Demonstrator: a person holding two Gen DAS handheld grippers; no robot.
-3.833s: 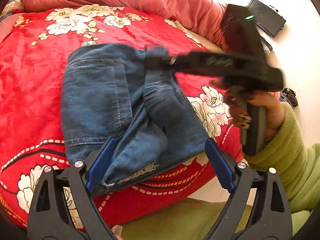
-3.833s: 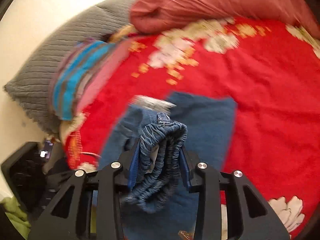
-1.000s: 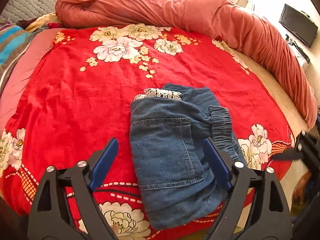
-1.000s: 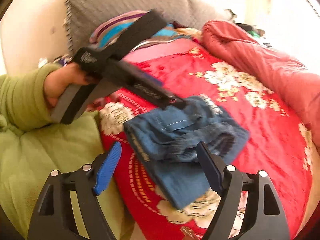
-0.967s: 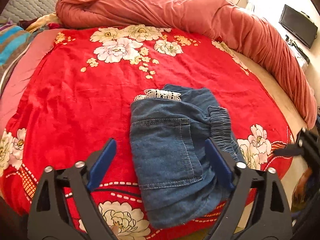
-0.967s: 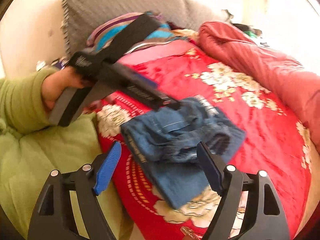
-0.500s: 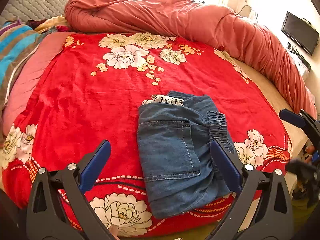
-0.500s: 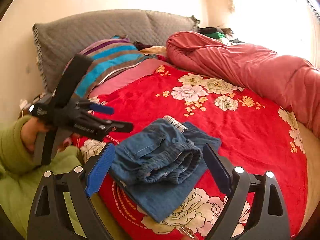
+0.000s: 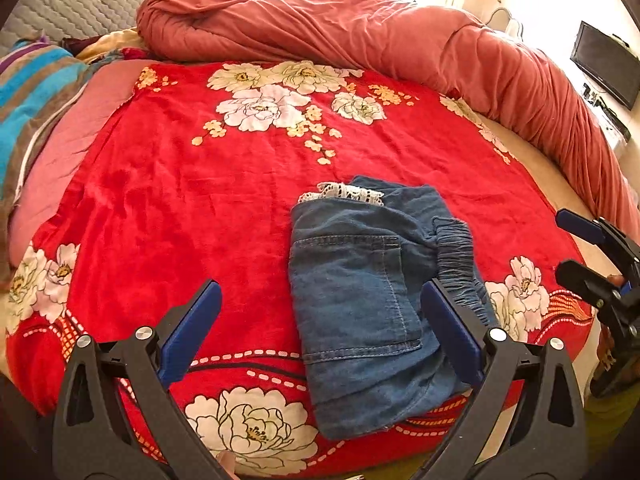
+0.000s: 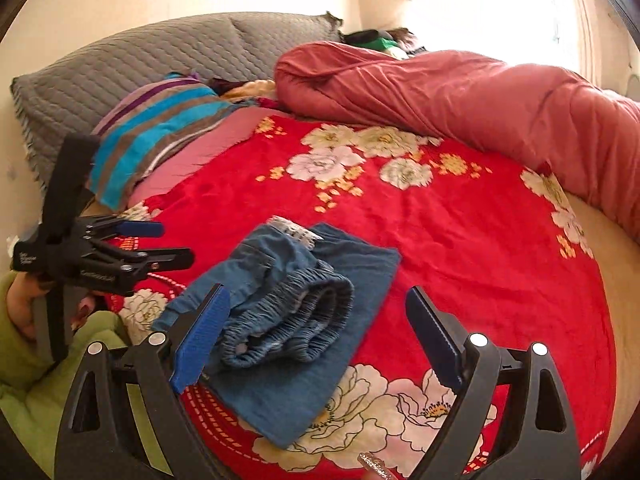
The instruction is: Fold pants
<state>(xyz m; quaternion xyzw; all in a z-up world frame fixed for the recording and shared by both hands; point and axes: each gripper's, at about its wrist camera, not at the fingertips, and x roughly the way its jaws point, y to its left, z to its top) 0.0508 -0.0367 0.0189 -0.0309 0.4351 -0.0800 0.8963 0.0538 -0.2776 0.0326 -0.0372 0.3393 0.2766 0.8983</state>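
Between the spread, empty fingers of both the left hand-held gripper [image 9: 320,332] & right hand-held gripper [image 10: 318,338], the folded pants [image 9: 372,292] lie near the bed's [image 9: 168,184] front edge. Risk: the bunched waistband [image 10: 296,316] on top may spring open w/o pressing, or a nudge slides the bundle off.

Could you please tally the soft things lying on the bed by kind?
Jeans: 1
Red floral blanket: 1
Rolled duvet: 1
Striped pillow: 1
Grey quilted cushion: 1
Total: 5
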